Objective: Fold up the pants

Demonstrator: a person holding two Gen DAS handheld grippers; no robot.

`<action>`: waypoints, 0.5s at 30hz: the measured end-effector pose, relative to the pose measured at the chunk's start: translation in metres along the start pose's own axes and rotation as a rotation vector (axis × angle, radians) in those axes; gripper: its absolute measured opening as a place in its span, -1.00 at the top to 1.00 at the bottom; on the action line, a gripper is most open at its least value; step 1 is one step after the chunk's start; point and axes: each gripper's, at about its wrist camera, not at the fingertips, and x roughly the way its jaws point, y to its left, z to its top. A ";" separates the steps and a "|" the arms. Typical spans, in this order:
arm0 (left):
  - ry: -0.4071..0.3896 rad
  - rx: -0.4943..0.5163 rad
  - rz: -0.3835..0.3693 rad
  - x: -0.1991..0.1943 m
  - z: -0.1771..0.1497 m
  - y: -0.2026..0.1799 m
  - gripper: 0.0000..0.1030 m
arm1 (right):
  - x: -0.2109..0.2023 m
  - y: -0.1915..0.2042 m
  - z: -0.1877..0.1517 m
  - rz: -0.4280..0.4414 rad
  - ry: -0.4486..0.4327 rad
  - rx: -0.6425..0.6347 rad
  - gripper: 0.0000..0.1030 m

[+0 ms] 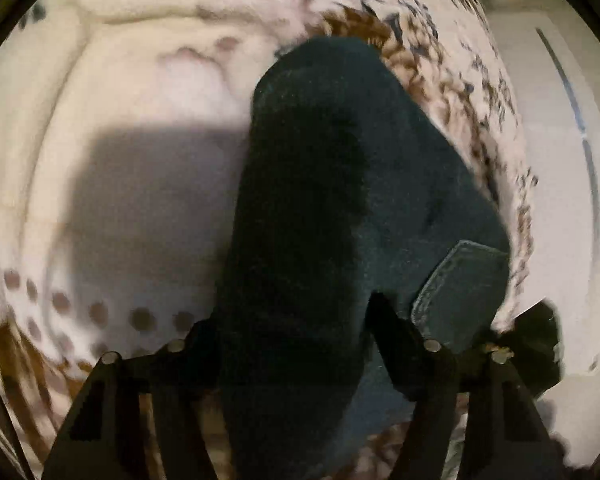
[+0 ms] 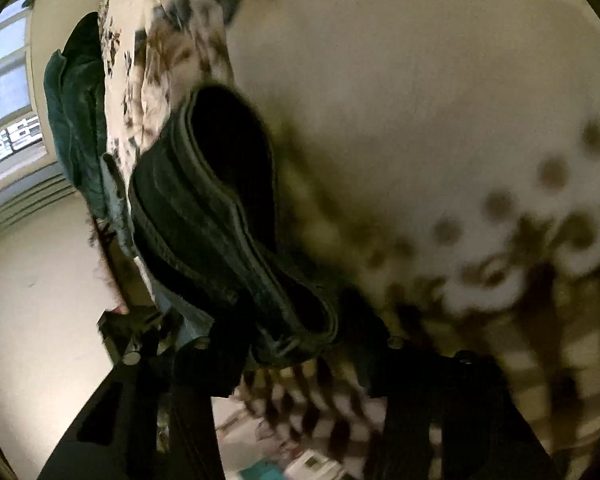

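Note:
Dark teal denim pants (image 1: 332,184) hang from my left gripper (image 1: 296,320), which is shut on the fabric; a back pocket (image 1: 460,284) shows beside the right finger. The cloth drapes down over a patterned bed cover. In the right wrist view my right gripper (image 2: 296,340) is shut on the pants' waistband (image 2: 220,216), whose thick seamed edge curves up from the fingers. More of the pants (image 2: 76,120) hangs at the far left of that view. Both views are blurred.
A cream bed cover with brown dots and floral print (image 1: 140,128) lies under the pants and also shows in the right wrist view (image 2: 420,100). A white wall or cabinet (image 1: 556,160) stands at the right. A window (image 2: 4,92) and pale wall are at the left.

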 end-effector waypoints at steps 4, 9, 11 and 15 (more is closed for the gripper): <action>-0.002 -0.049 -0.068 -0.005 0.004 0.009 -0.41 | -0.004 -0.006 0.004 -0.016 0.032 -0.004 0.20; -0.148 -0.184 -0.154 -0.041 -0.036 0.017 -0.68 | -0.032 -0.008 -0.020 0.086 0.003 -0.010 -0.55; -0.234 -0.285 -0.243 -0.049 -0.062 0.028 -0.80 | -0.029 -0.016 -0.035 0.164 0.009 0.033 -0.55; -0.258 -0.487 -0.344 -0.022 -0.090 0.048 -0.98 | 0.006 -0.031 -0.053 0.284 0.028 0.125 -0.56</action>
